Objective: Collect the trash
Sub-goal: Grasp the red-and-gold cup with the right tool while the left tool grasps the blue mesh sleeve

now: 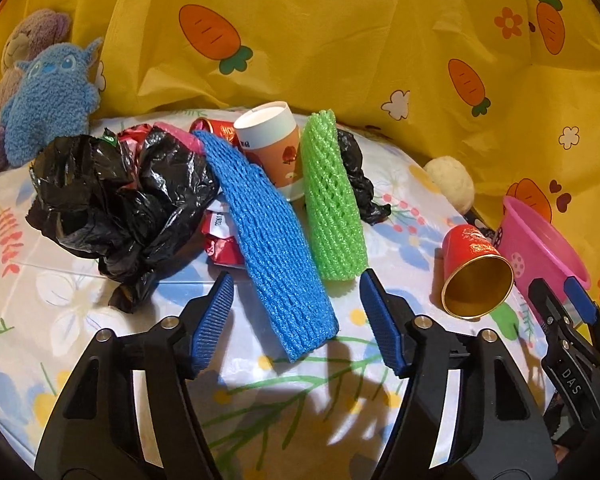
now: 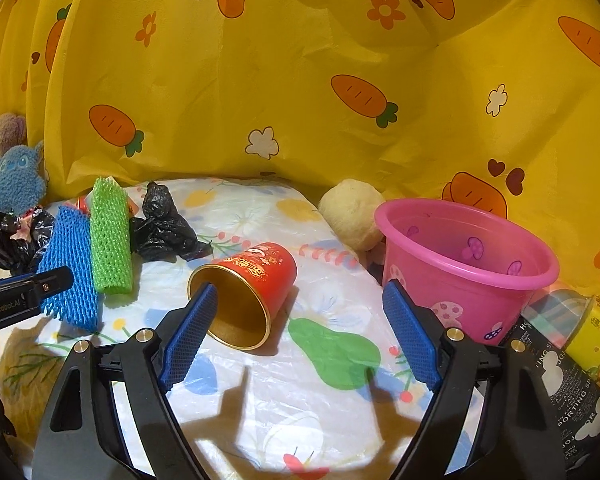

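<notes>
Left gripper point(image 1: 296, 304) spread wide over blue net point(image 1: 274, 240), right gripper point(image 2: 300, 304) spread wide, holding nothing, red cup point(image 2: 246, 292) on its side between its fingers, pink bucket point(image 2: 466, 268) just right.

Two foam net sleeves lie on the surface, one blue sleeve point(image 1: 278, 240) and one green sleeve point(image 1: 332, 200), along with two crumpled black plastic bags, a large bag point(image 1: 112, 200) and a small bag point(image 1: 360, 180). There are two cups, a red cup point(image 2: 246, 292) on its side and an upright paper cup point(image 1: 276, 144), plus one pink bucket point(image 2: 466, 264). Toward the back edge sit two plush toys, one blue plush point(image 1: 48, 96) and one purple plush point(image 1: 24, 44), and one cream ball point(image 2: 352, 214); the red wrappers point(image 1: 220, 240) are too bunched to count.
</notes>
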Motion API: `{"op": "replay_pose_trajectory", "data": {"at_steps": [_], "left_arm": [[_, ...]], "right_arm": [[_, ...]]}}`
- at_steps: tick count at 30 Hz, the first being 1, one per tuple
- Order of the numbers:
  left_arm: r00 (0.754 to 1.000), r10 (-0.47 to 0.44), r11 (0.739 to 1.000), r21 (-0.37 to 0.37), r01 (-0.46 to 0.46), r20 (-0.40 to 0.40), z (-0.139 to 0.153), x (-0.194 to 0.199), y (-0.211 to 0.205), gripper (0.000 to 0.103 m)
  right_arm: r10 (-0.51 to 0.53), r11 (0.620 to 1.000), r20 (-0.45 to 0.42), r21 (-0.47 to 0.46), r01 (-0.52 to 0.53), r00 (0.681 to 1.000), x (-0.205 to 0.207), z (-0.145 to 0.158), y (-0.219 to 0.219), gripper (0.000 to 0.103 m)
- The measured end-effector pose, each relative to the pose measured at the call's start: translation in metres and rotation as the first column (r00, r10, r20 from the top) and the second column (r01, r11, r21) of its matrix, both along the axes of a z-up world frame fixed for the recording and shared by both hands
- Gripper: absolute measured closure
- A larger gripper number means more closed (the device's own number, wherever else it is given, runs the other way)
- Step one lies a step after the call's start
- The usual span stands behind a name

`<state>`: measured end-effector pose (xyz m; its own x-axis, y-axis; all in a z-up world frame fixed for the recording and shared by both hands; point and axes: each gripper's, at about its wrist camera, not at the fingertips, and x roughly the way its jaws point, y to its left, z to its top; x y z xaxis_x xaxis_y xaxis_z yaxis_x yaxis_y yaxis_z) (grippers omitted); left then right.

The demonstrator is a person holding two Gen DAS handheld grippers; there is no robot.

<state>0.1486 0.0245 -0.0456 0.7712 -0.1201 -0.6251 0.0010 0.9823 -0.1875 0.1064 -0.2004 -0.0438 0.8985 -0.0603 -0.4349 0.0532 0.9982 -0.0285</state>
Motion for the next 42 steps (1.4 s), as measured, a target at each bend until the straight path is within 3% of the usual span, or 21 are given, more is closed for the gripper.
{"op": "replay_pose_trajectory", "data": {"at_steps": [7,11,17,24,30,42], "left_arm": [[0.998,-0.033,0.998,-0.056,0.030,-0.054,-0.009,0.010,0.003,0.070],[0.997,-0.043,0.997,-0.070,0.039,-0.061,-0.010,0.012,0.003,0.083],[0.997,-0.051,0.995,-0.085,0.046,-0.059,-0.011,0.011,0.004,0.096],[0.998,-0.062,0.996,-0.072,0.061,-0.008,0.002,-0.003,0.003,0.097],[0.995,-0.078,0.996,-0.048,0.080,0.059,0.021,-0.025,-0.002,0.097],[0.982,-0.123,0.992,-0.019,0.127,0.143,0.046,-0.055,-0.015,0.097]], "right_arm": [[0.025,1.000,-0.049,-0.004,-0.025,0.999,0.016,-0.004,0.004,0.039],[0.038,0.999,-0.085,-0.005,-0.039,0.996,0.024,-0.006,0.006,0.052],[0.058,0.998,-0.146,0.019,-0.056,0.988,0.034,-0.011,0.004,0.066],[0.074,0.997,-0.178,0.027,-0.070,0.981,0.039,-0.014,0.005,0.088],[0.064,0.998,-0.163,0.027,-0.060,0.985,0.036,-0.014,0.001,0.099],[0.050,0.997,-0.097,0.058,-0.044,0.994,0.016,0.001,-0.015,0.099]]}}
